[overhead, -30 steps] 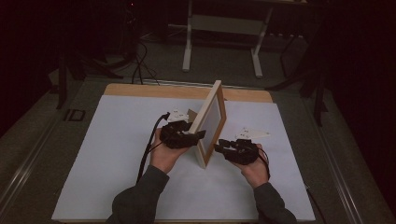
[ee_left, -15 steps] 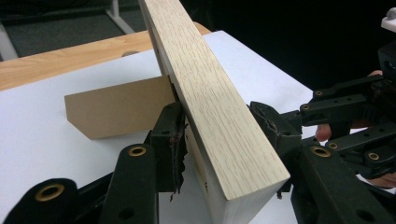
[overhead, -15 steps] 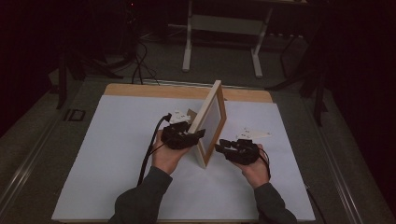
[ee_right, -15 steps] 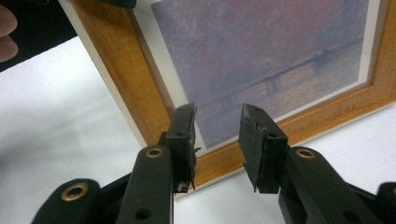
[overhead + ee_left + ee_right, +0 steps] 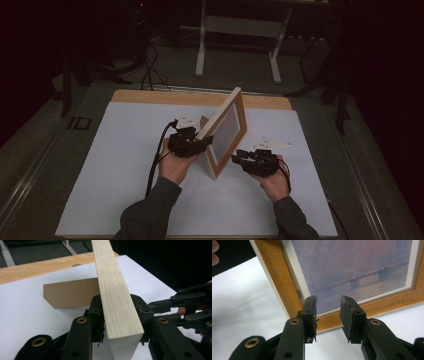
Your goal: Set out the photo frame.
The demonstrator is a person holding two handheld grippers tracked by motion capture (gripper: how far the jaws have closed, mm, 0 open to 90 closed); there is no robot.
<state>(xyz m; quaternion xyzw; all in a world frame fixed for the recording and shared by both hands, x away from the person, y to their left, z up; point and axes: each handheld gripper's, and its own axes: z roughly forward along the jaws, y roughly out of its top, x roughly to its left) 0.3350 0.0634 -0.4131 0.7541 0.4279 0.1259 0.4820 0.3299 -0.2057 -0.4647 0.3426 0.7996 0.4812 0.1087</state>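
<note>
Light wooden picture frame (image 5: 224,134) stands on edge mid-table, brown easel flap (image 5: 71,292) behind. Left gripper (image 5: 196,143) at 9 o'clock has just been closing, its jaws now clamped on the frame's edge. Right gripper (image 5: 328,315) at 4 o'clock gapes, empty. Advice: keep grip square, avoid tipping.

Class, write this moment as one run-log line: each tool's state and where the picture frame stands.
left tool: just closing on frame edge | right tool: open, facing picture | picture frame: upright on white sheet

left hand-held gripper (image 5: 199,144) jaws have just been closing; right hand-held gripper (image 5: 239,157) held level, jaws parted.
</note>
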